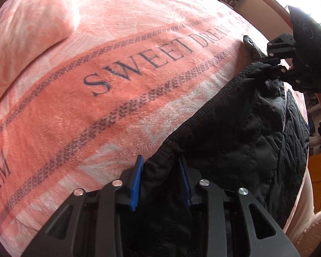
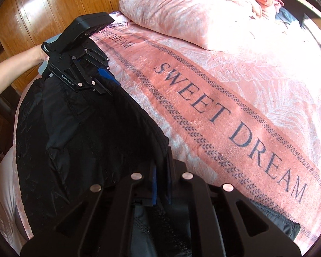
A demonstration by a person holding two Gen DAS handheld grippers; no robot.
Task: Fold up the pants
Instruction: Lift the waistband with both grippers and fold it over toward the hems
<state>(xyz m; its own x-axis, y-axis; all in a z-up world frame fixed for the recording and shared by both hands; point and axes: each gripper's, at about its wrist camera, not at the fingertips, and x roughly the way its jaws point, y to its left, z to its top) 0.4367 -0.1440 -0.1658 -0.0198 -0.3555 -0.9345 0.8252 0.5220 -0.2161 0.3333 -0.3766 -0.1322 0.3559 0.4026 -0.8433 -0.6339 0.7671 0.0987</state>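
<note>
Item: black pants, lower right of frame, lying on pink blanket. Left gripper narrowed onto bunched edge; right gripper pinched tight on fabric. Edges seized; folding itself apparently not yet done.

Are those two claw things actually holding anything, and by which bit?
Both hold the black pants. The right gripper is shut on the stitched edge at one end; the left gripper has that edge at the other end between its pads.

One pair of black pants, two tools, one blanket, one pillow.
</note>
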